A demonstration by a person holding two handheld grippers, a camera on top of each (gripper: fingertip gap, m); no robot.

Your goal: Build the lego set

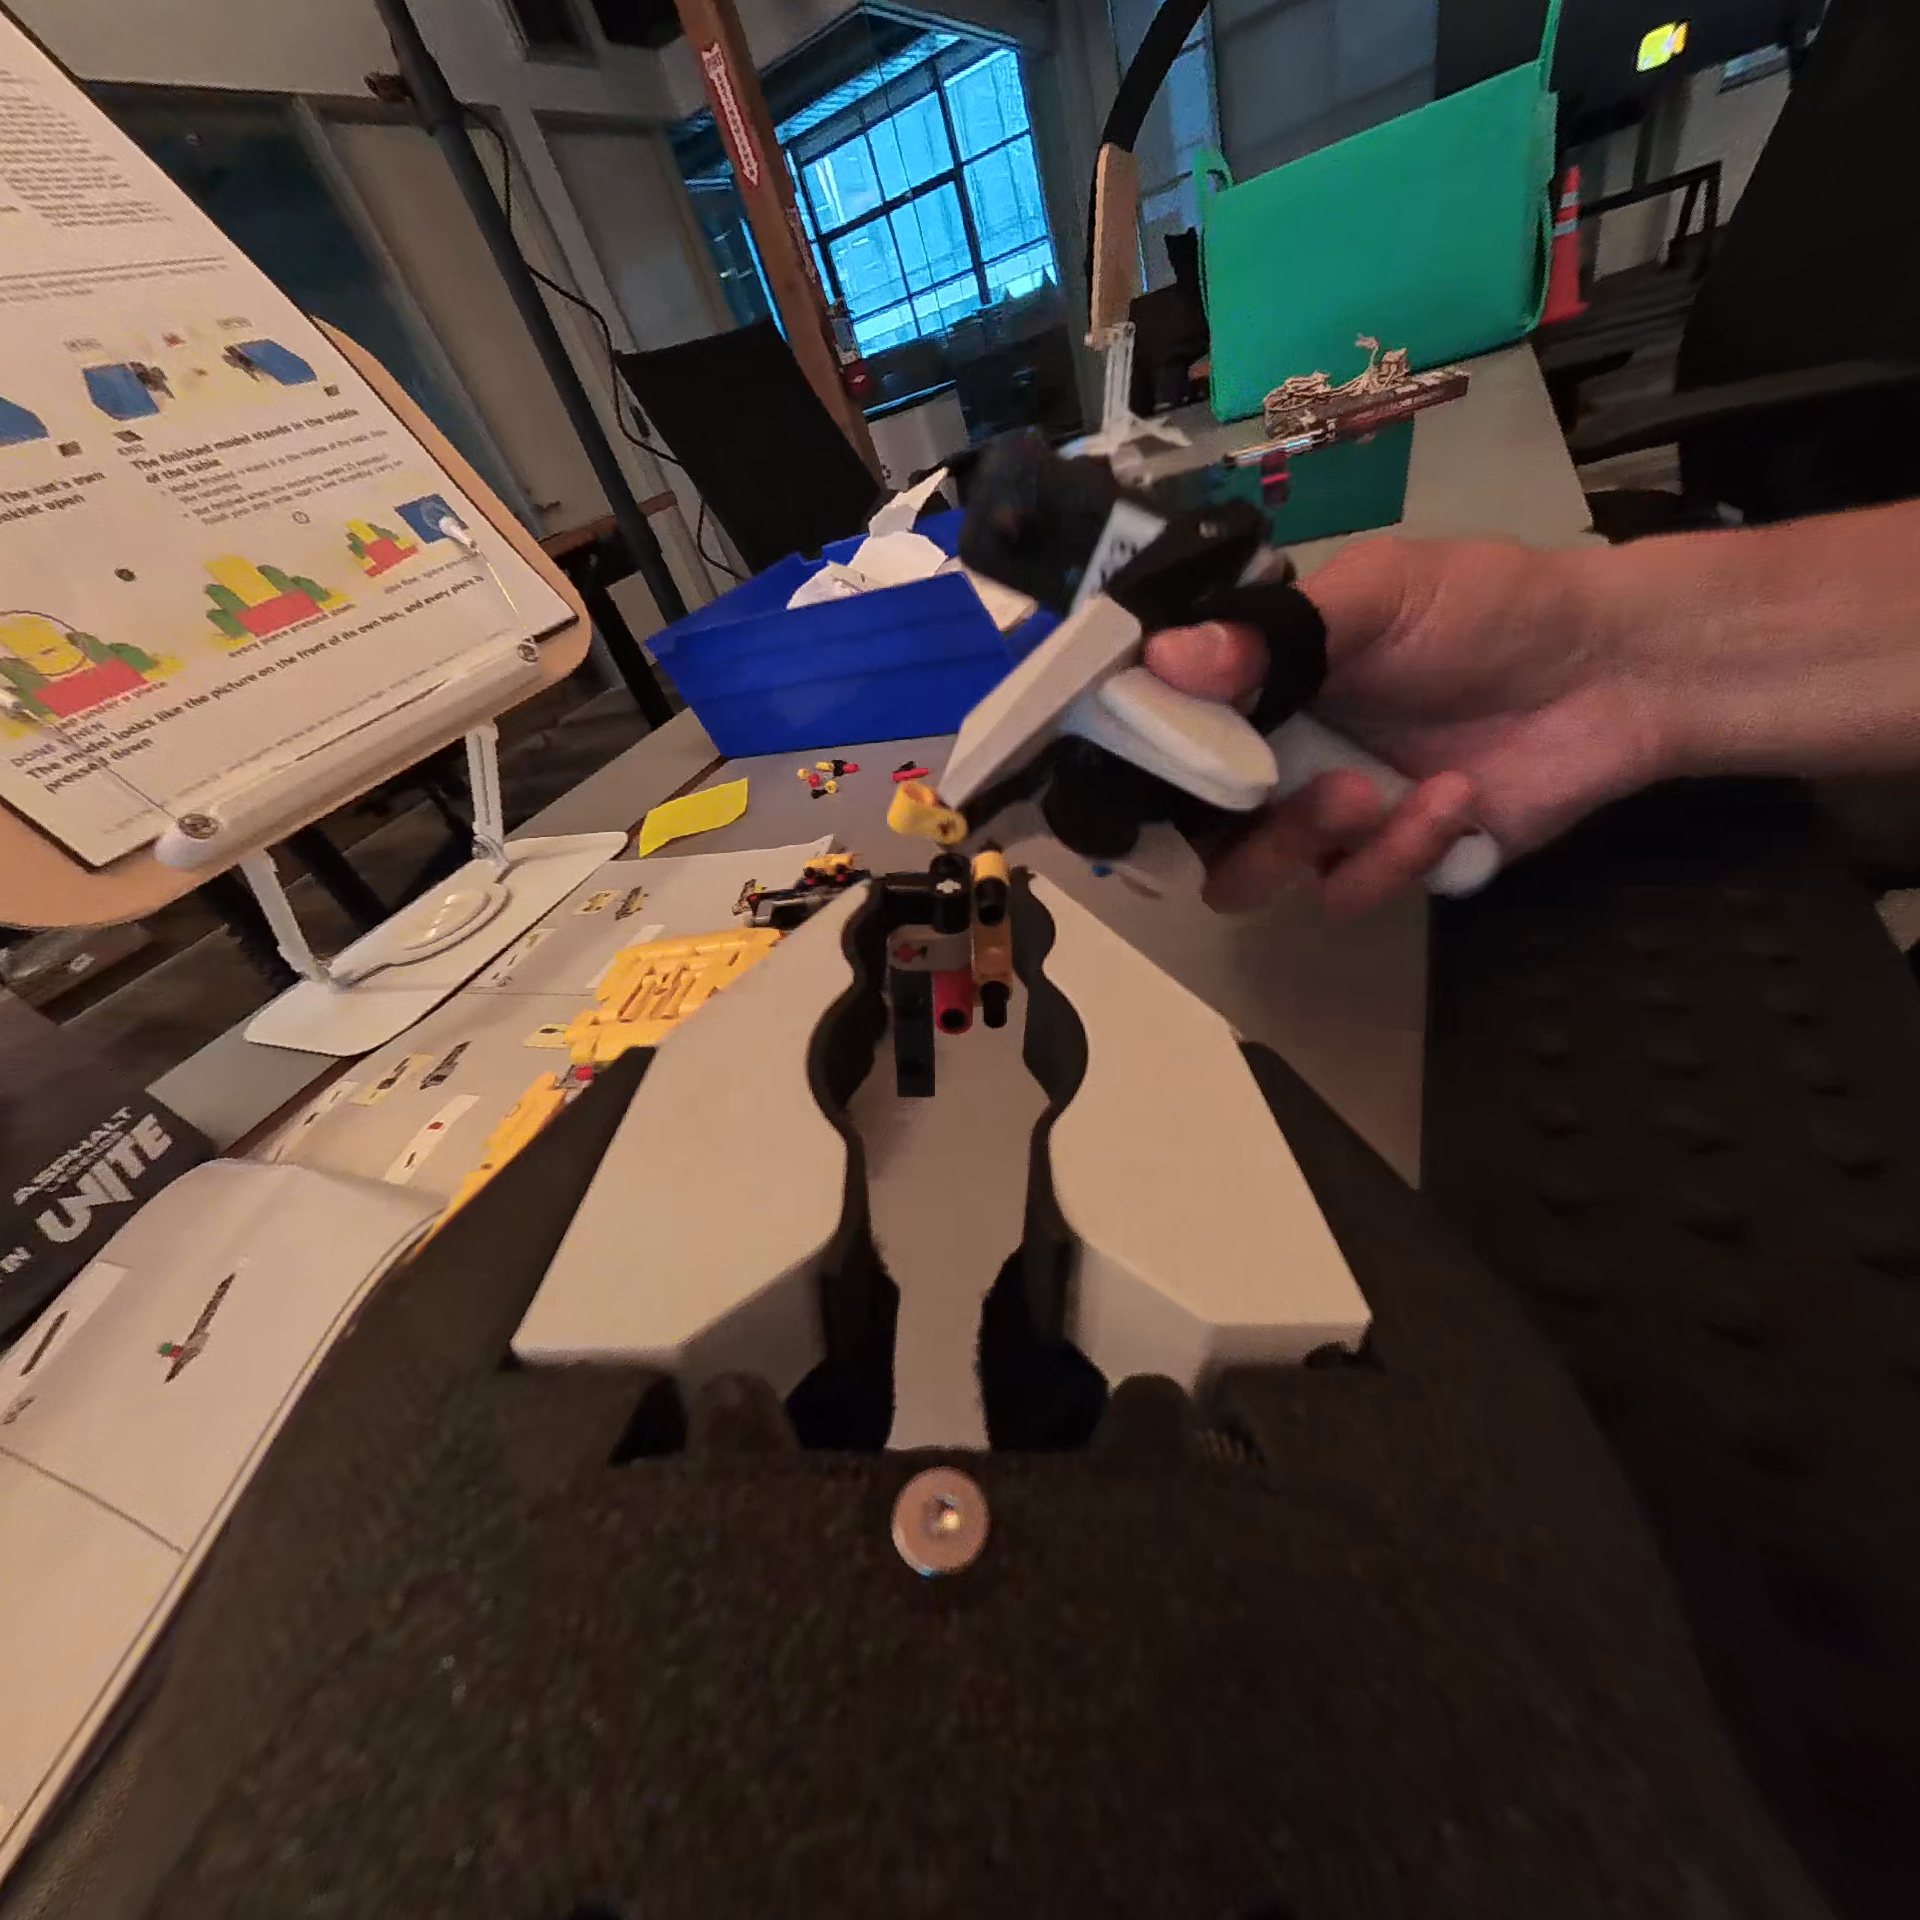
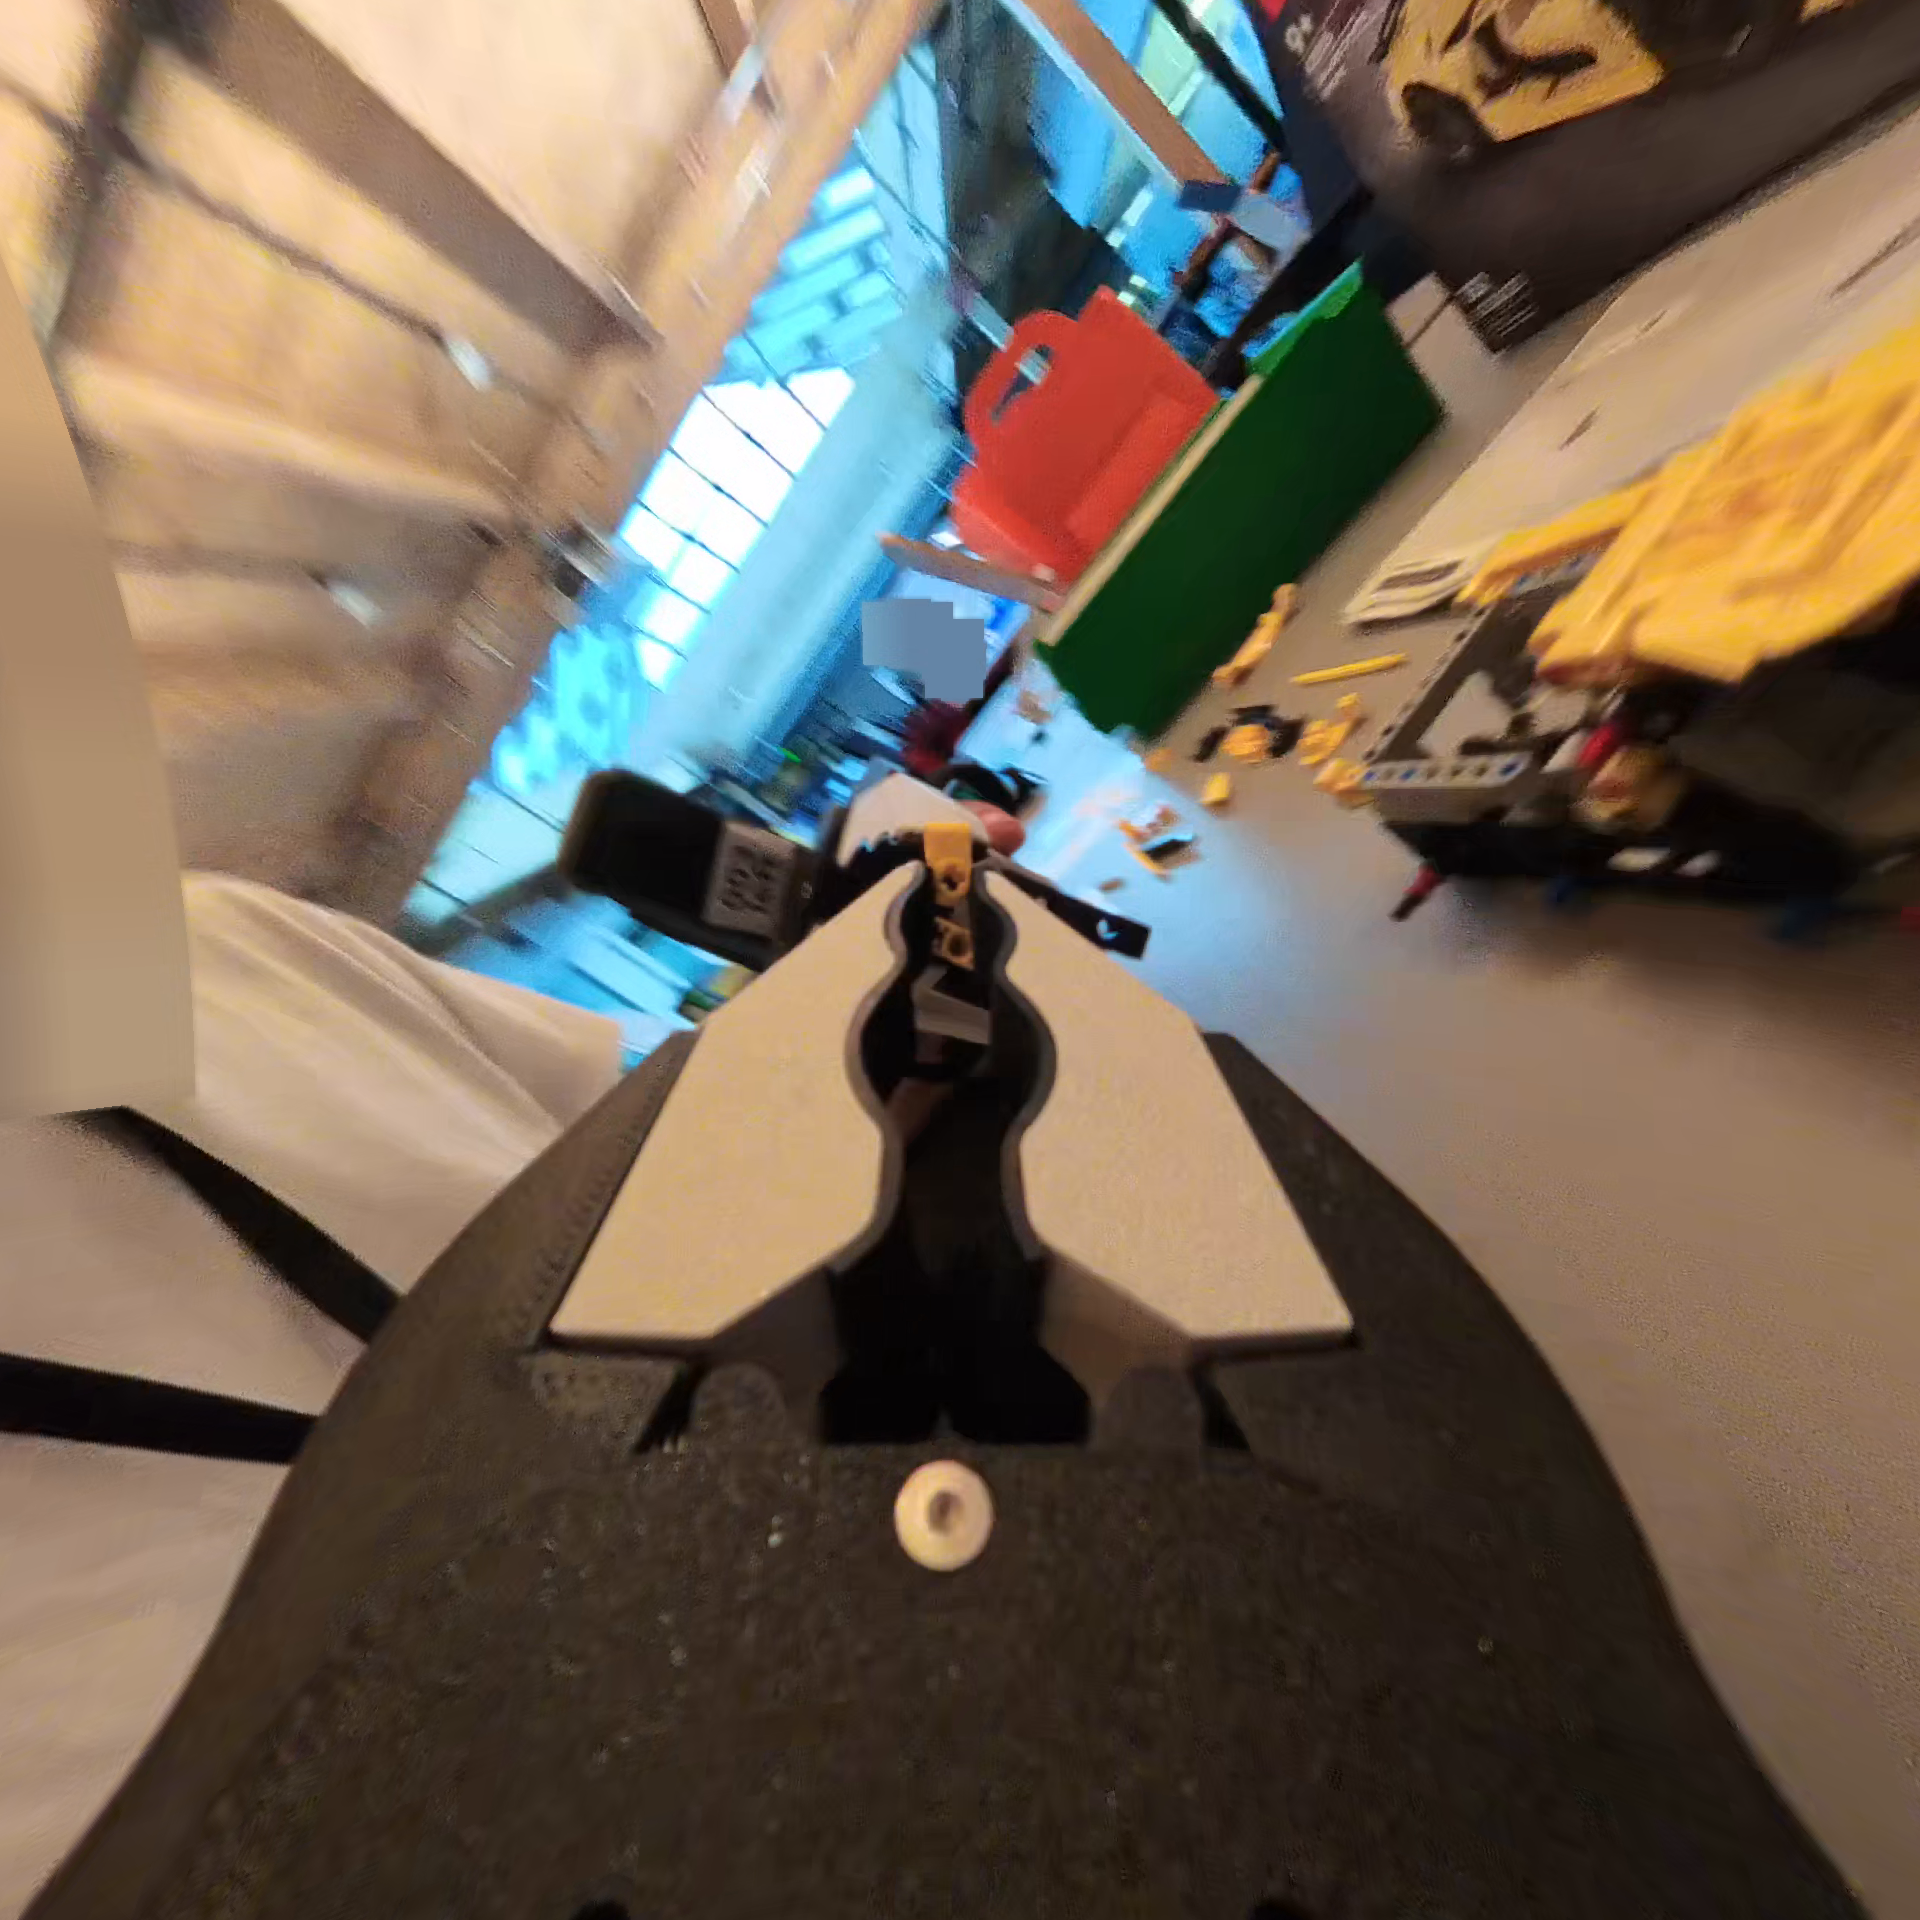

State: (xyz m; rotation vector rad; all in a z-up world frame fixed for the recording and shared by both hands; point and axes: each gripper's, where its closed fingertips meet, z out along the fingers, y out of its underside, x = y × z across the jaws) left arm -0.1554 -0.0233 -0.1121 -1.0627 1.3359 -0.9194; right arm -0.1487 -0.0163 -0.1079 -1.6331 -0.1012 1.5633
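In the left wrist view my left gripper [image 1: 940, 904] is shut on a small lego sub-assembly [image 1: 940, 966] of black, grey, red and tan pieces, held above the table. My right gripper [image 1: 951, 800], held by a hand, comes in from the upper right with a small yellow lego piece [image 1: 923, 814] at its tip, just above the sub-assembly. In the right wrist view my right gripper [image 2: 948, 878] is shut on that yellow piece [image 2: 948, 847]. The left gripper [image 2: 727, 873] shows just beyond it. A partly built model [image 2: 1475, 727] with yellow panels stands on the table to the right.
An instruction board on a white stand [image 1: 239, 520] is at the left, with an open booklet [image 1: 156, 1351] below it. Yellow panels [image 1: 675, 977] and small loose parts [image 1: 831, 774] lie on the table. A blue bin [image 1: 831, 665] stands behind them. Loose yellow parts [image 2: 1299, 717] lie by a green box [image 2: 1247, 540]. Both grippers' tips are close together, under 4 cm apart.
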